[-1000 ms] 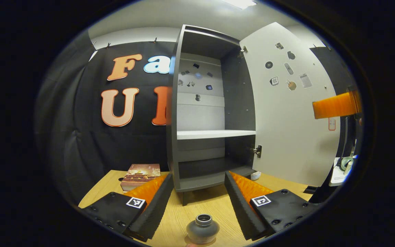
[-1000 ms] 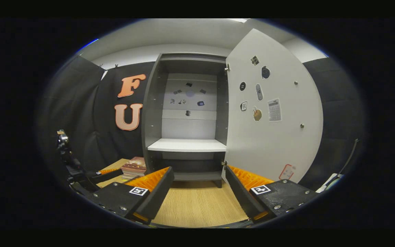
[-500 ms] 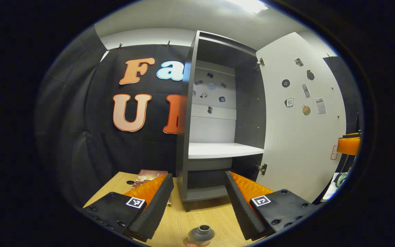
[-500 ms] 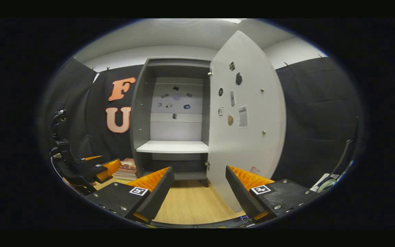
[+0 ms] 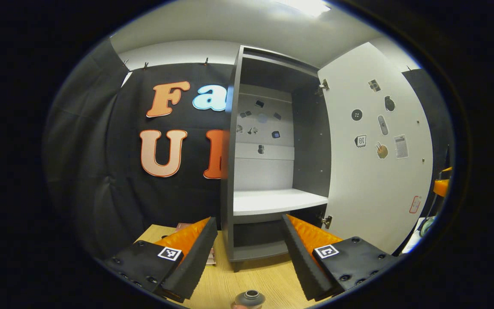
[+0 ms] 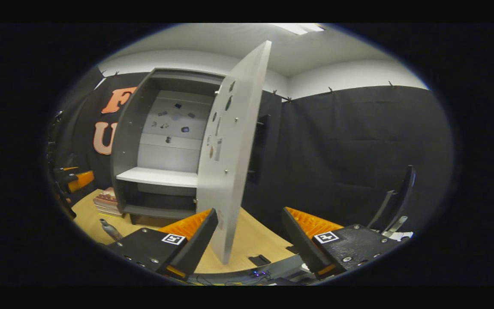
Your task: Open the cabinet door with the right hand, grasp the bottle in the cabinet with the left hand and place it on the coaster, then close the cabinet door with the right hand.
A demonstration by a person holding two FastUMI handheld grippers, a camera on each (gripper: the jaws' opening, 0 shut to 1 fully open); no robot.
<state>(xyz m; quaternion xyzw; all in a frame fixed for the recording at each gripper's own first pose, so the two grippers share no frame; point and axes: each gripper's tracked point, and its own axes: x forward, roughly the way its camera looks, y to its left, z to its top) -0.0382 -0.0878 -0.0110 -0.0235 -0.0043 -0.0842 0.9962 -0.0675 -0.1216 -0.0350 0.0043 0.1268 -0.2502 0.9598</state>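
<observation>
The small grey round bottle [image 5: 249,298] stands on the wooden table [image 5: 268,279] at the bottom middle. The left gripper [image 5: 249,246] and the right gripper [image 6: 249,234] are wide open, holding nothing. The white cabinet door [image 6: 232,146] is open.

One cabinet [image 5: 268,171] is seen, with one door [image 5: 375,163] swung open on two hinges [image 5: 326,221]. One white shelf [image 5: 277,201] is counted inside it. One bottle [image 5: 249,298] is seen on the wooden surface [image 5: 268,279]. One small stack of books [image 6: 106,202] is seen beside the cabinet; how many books are in it cannot be told. Two claws are counted: the left claw [image 5: 249,253] and the right claw [image 6: 249,244], each with two fingers set apart.
</observation>
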